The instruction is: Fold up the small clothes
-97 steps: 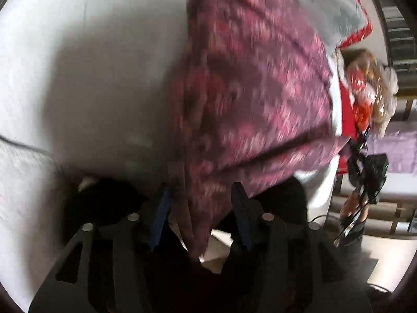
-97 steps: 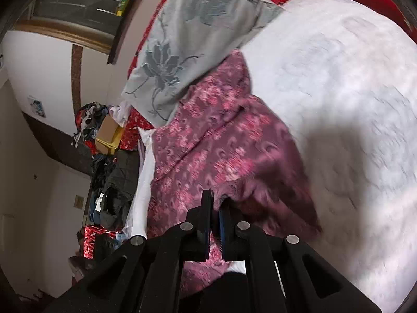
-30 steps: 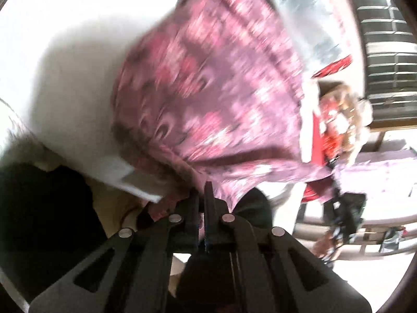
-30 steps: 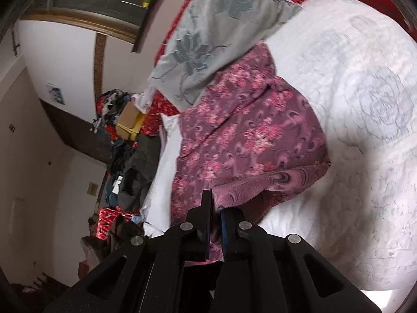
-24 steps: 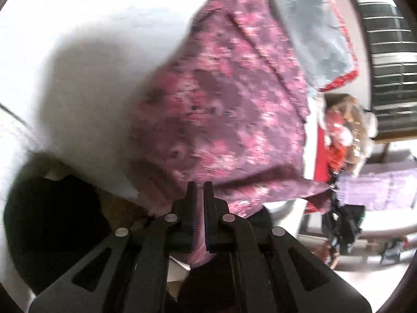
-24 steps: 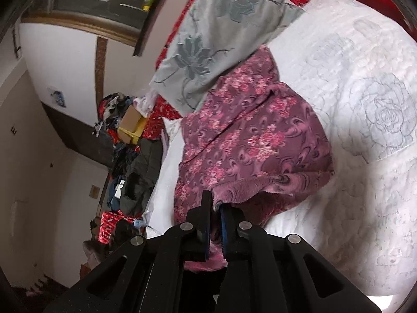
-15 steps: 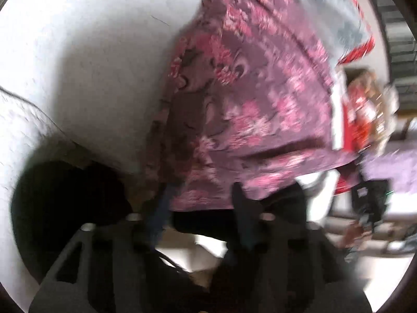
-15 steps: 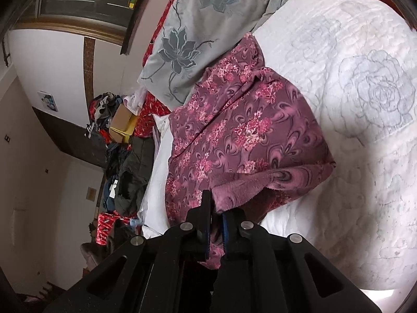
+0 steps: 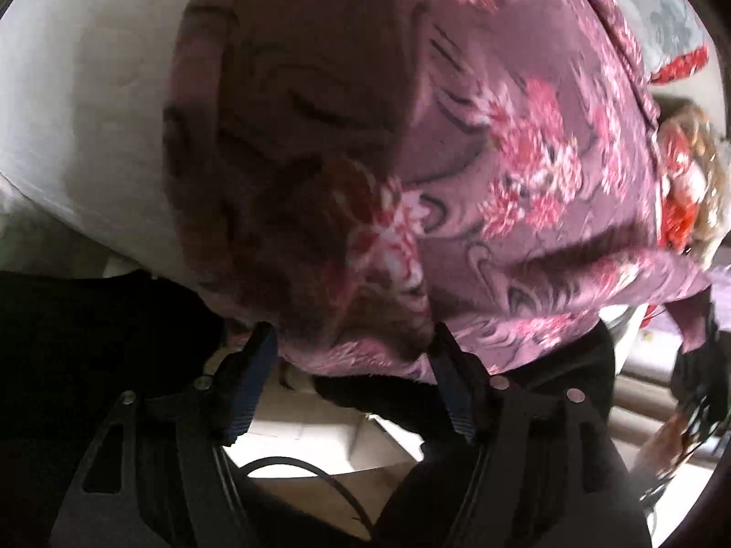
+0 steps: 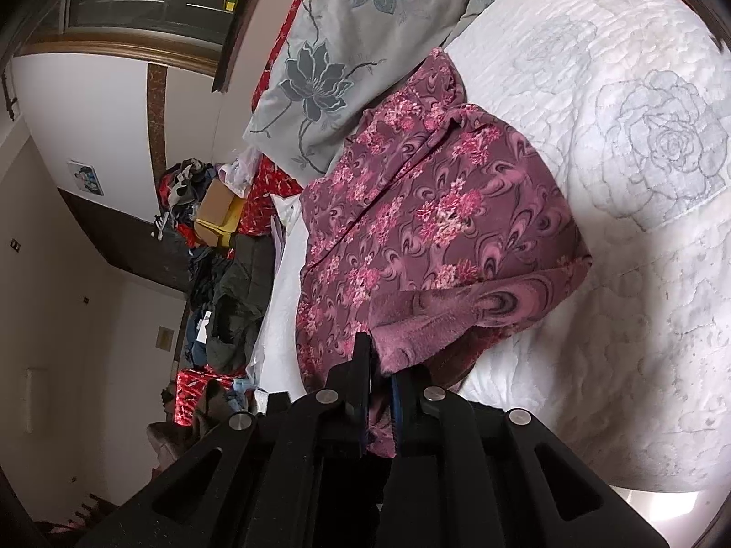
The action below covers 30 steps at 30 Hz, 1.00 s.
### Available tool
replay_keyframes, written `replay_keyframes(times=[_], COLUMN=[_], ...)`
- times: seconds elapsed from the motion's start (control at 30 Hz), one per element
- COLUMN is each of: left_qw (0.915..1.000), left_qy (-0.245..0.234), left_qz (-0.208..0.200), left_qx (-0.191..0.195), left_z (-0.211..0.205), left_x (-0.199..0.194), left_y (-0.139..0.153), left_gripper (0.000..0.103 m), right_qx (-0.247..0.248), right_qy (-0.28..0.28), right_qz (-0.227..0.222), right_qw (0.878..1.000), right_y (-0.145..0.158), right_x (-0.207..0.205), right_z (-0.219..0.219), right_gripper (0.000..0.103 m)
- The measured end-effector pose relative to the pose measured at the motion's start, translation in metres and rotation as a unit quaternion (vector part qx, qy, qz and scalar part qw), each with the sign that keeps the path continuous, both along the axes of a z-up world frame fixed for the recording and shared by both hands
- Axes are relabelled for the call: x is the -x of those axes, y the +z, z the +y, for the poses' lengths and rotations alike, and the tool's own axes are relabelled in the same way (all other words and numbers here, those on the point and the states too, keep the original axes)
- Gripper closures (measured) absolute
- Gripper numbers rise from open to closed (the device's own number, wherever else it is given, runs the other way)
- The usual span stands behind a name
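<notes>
your right claw (image 10: 380, 376) is clamped on the fuzzy turned-over hem of the purple flowered garment (image 10: 434, 228), and that pinch looks like the anchor: it keeps the near corner lifted so the fold line holds while the other hand works. your left claw (image 9: 352, 356) has its jaws opening, with a bunched edge of the same garment (image 9: 411, 160) lying between the fingers but not pressed by either blue pad (image 9: 249, 388), so that side reads as let go, or lined up for a fresh bite

the garment lies on the white quilted bedspread (image 10: 639, 182), its far end tucked against the grey flowered pillow (image 10: 329, 59). to one side the bedspread is bare and wide, good room to lay the fold over. the other side is tight: the garment's long edge runs near the edge of the bed, with piled clothes (image 10: 228, 292) on the floor beyond, and the near hem hangs just past the bed's front edge, so keep your moves over the quilt
</notes>
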<state>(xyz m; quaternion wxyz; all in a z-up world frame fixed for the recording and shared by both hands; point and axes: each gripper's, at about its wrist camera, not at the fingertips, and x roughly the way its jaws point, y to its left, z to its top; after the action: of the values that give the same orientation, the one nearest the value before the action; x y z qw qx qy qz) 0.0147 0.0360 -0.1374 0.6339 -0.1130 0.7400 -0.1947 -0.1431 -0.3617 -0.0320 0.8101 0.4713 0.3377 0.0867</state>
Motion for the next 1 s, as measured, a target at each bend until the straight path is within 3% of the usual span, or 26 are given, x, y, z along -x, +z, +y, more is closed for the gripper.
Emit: replay_keyframes(times=[0.07,0.13,0.3,0.5,0.6,0.73,1.0], left_qw=[0.9995,0.9985,0.9917,0.9763,0.9742,0.9753,0.965], left_qy=[0.009,0.016,0.034,0.049,0.055,0.074,0.094], left_qz=[0.007,0.007,-0.039,-0.111,-0.13,-0.123,-0.153], left_qx=[0.028,0.051,0.117,0.179,0.176,0.168,0.191], left_z=[0.006,0.014,0.035,0.051,0.047,0.031,0.015], left_x=[-0.001,-0.002,-0.008,-0.029,-0.044,-0.067,-0.132], left_y=[0.003,0.011,0.063,0.134,0.145,0.144,0.17], left_gripper=[0.062,0.098,0.099,0.099,0.099,0.099,0.099], right_qx=[0.002,0.004,0.013,0.017,0.019,0.015,-0.007], right_qy=[0.005,0.007,0.014,0.011,0.003,-0.017,-0.044], right_qz=[-0.003,-0.005,-0.024,-0.075,-0.089,-0.093,-0.117], right_qw=[1.0,1.0,1.0,0.997,0.996,0.995,0.992], right_y=[0.001,0.001,0.009,0.034,0.04,0.043,0.052], right_x=[0.0,0.001,0.003,-0.001,-0.009,-0.029,-0.087], right_z=[0.002,0.003,0.006,0.009,0.005,-0.009,-0.039], right_gripper=[0.093,0.093,0.095,0.098,0.098,0.098,0.098])
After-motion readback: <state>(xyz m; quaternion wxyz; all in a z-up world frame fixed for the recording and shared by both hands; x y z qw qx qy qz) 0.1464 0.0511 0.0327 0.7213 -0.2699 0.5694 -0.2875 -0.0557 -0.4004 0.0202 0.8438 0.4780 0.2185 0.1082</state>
